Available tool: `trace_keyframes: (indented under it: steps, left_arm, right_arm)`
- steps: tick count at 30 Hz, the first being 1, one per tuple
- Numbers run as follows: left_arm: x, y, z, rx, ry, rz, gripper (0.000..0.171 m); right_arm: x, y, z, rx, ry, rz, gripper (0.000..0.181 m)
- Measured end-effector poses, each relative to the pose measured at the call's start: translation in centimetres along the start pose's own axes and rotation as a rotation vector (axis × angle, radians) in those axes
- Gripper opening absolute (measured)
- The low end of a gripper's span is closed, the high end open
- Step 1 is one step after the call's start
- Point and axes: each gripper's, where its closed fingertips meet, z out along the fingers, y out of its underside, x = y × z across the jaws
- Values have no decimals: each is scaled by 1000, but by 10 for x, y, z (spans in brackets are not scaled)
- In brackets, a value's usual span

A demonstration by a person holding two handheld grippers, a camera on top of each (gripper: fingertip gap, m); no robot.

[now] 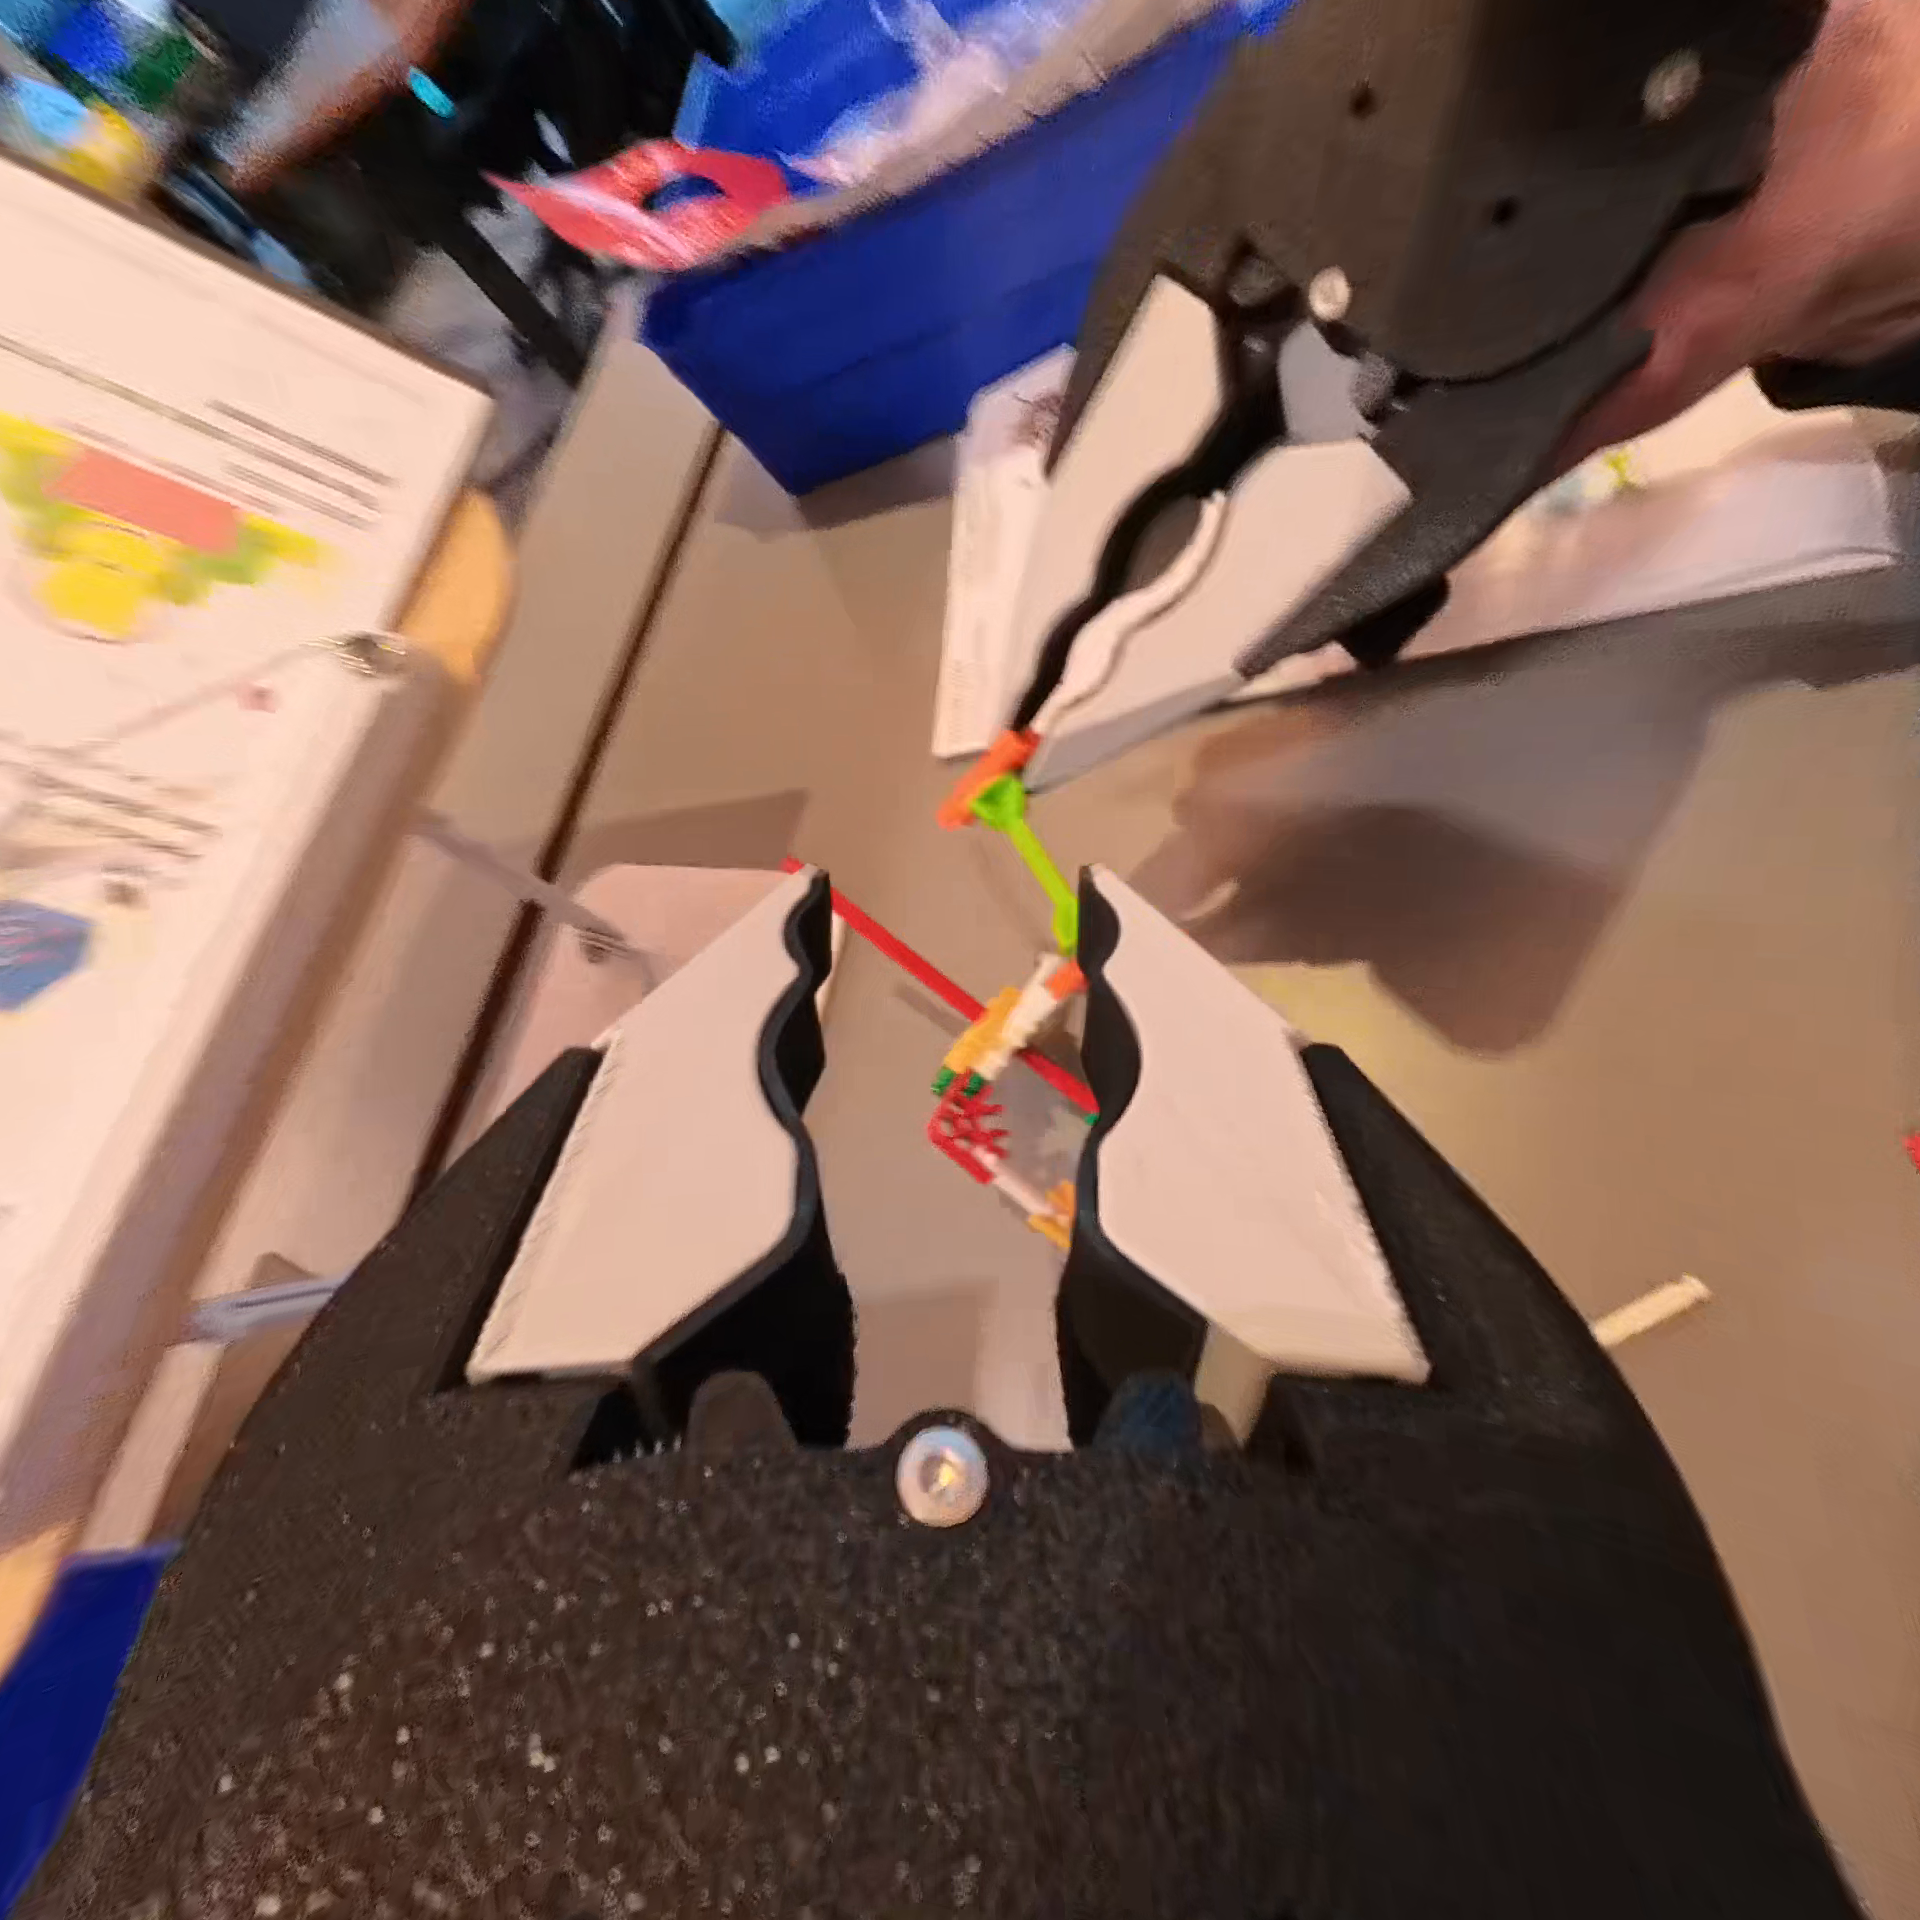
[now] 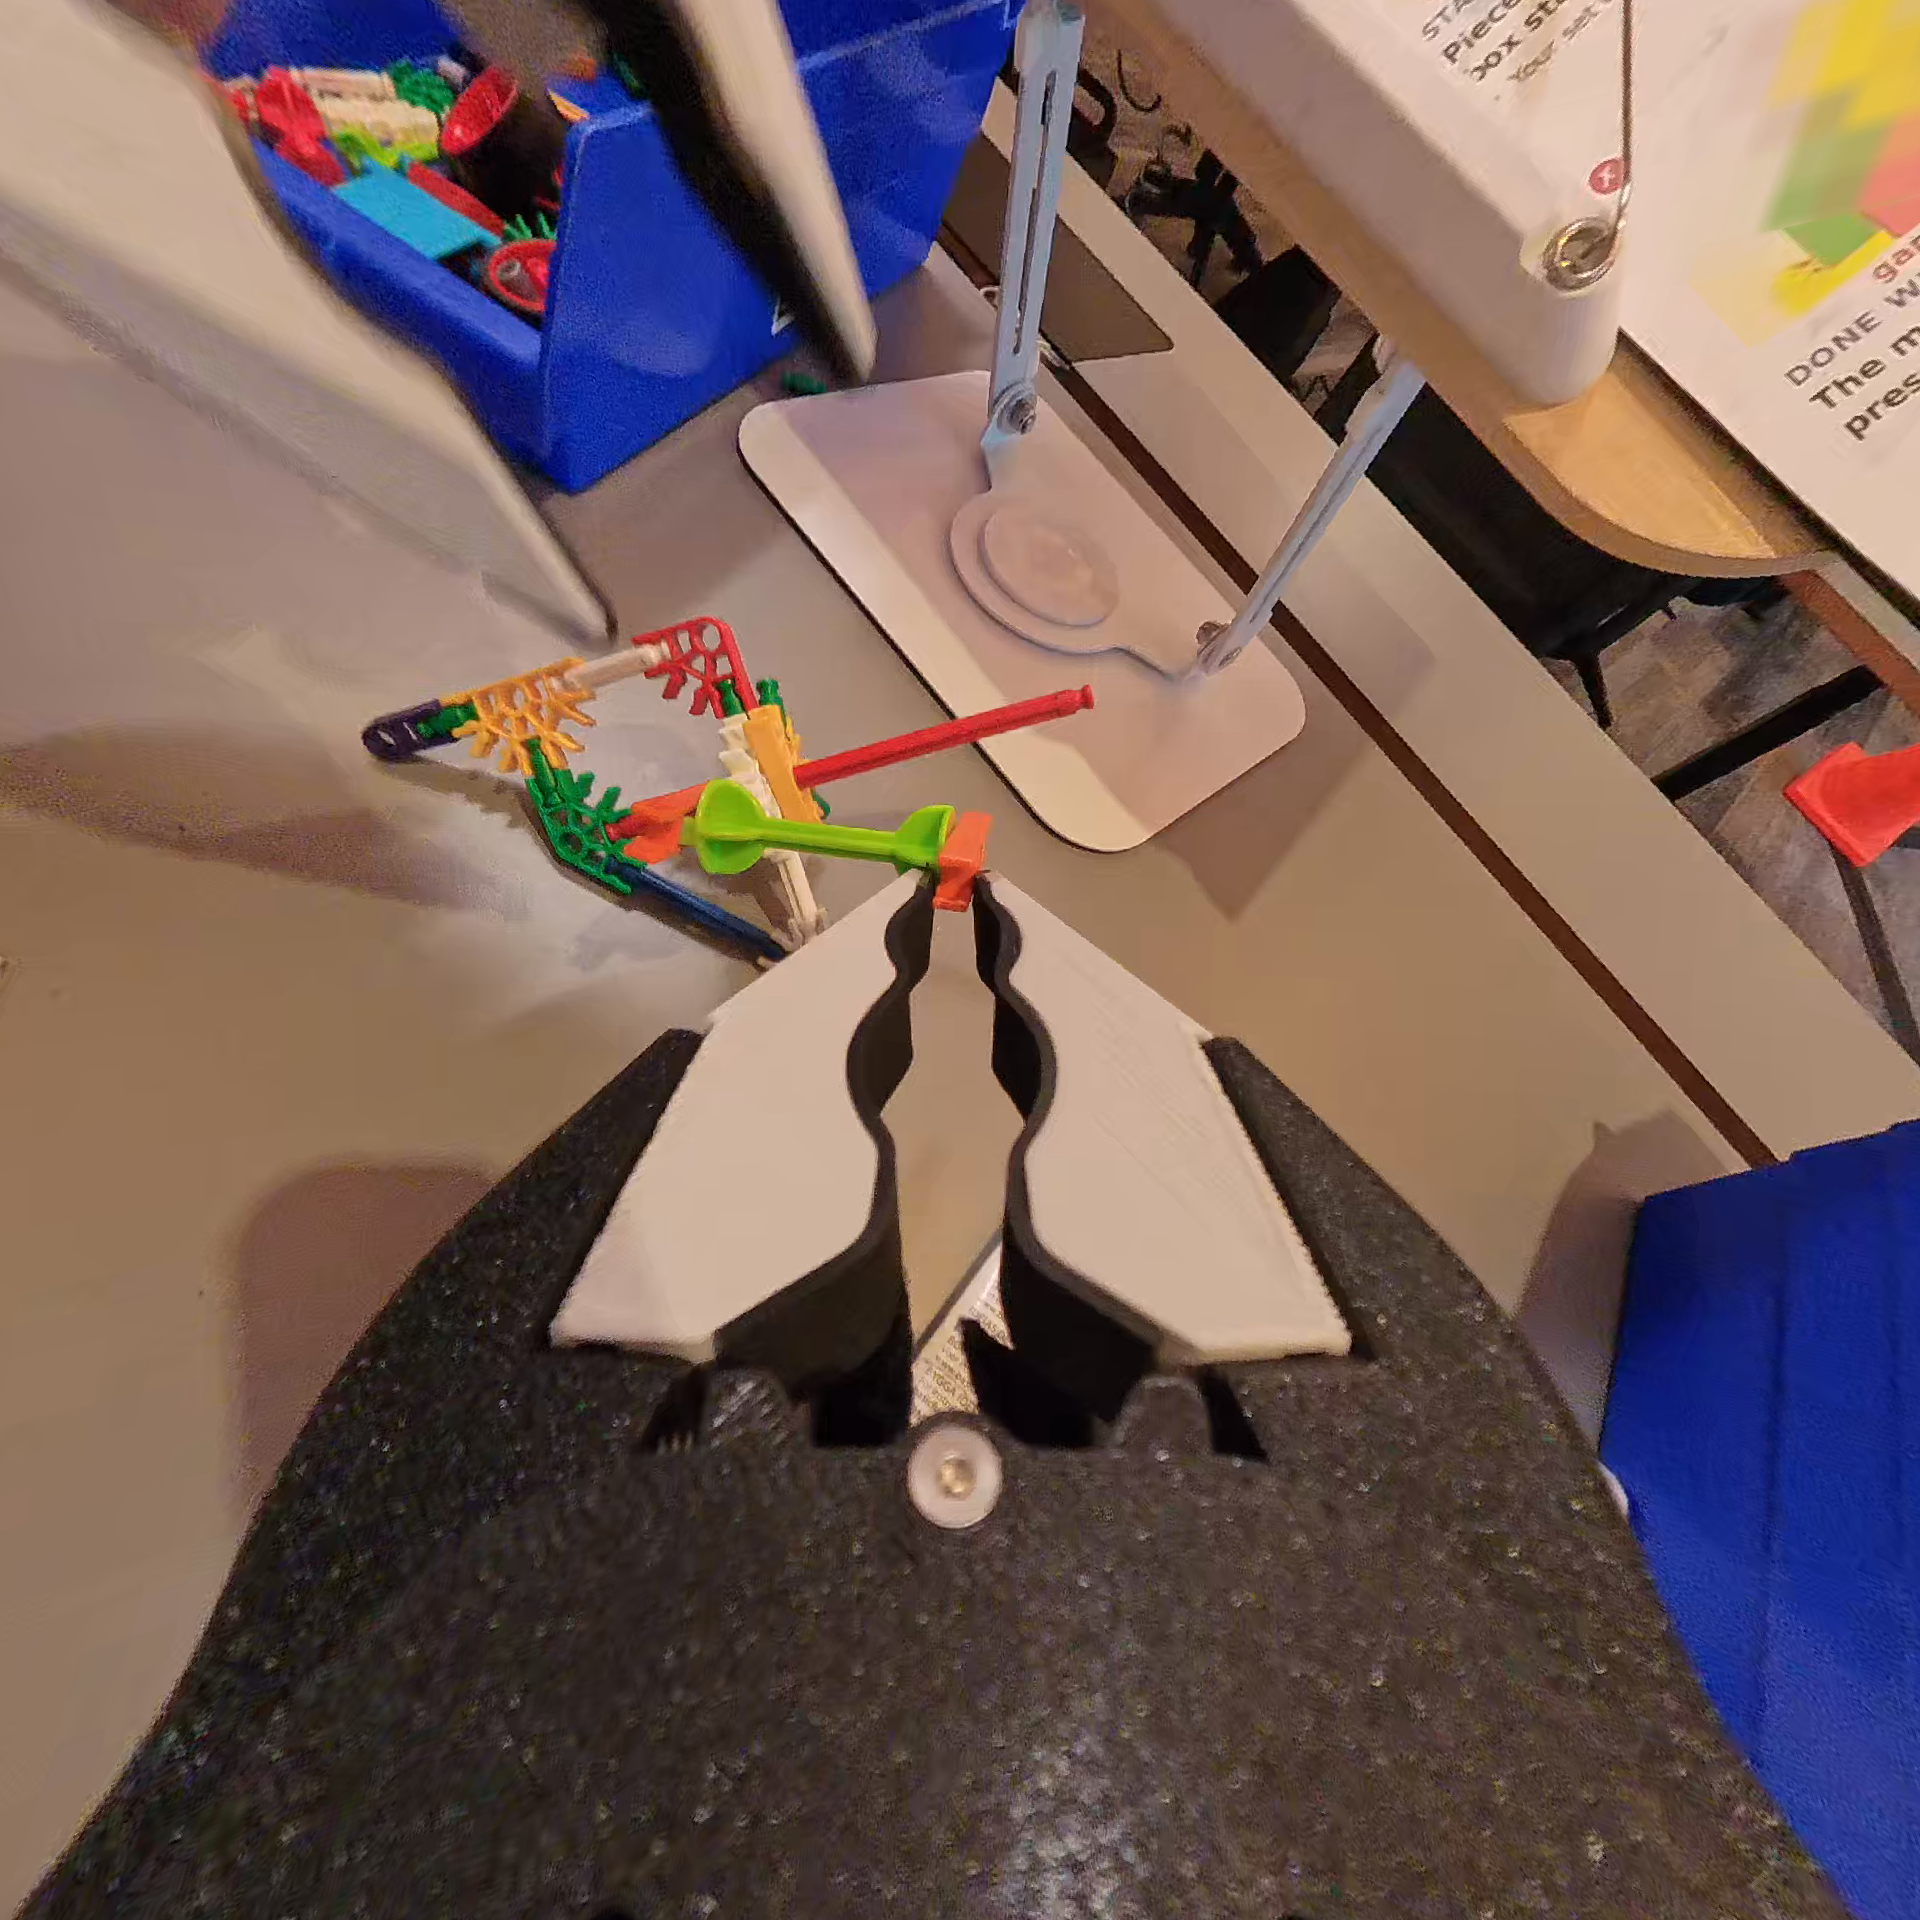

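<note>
The grey table (image 2: 208, 1039) carries a blue bin (image 2: 623, 312) of loose construction pieces and a white stand base (image 2: 862, 499). Between them rests a multicoloured rod-and-connector assembly (image 2: 582, 748). The left gripper (image 1: 954, 914) hovers over it with jaws wide and empty, apparently to steady it. The right gripper (image 2: 954, 883) is nearly closed, pinching an orange connector (image 2: 961, 847) that carries a lime-green rod (image 2: 821, 836) reaching the assembly.

Both grippers, left (image 1: 954, 914) and right (image 2: 951, 888), share one build: grainy black speckled bodies, pale grey wedge fingers (image 2: 758, 1164) lined with wavy black pads, and a silver screw (image 2: 954, 1477) at the centre.
</note>
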Motion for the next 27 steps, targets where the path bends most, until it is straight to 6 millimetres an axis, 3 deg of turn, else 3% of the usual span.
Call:
trace_keyframes:
  steps: [4, 6, 7, 9, 18, 27]
  left_arm:
    - [30, 28, 36, -148, 124, -37, 55]
    - [34, 44, 47, -224, 119, 1, 58]
    - [33, 47, 50, -230, 106, 27, 51]
    - [26, 49, 56, -221, 53, 72, 18]
    - [25, 44, 62, -110, 71, 210, 11]
    - [-12, 22, 43, 164, 151, -303, 8]
  right_arm:
    - [0, -9, -3, 42, 2, 27, 4]
    - [2, -7, -2, 39, 2, 55, 4]
    - [5, -6, -2, 36, 13, 59, 4]
    - [10, -4, -2, 37, 26, 86, 4]
    - [15, 3, 3, -4, 66, 71, 4]
    - [20, -19, -9, 92, 141, 68, 4]
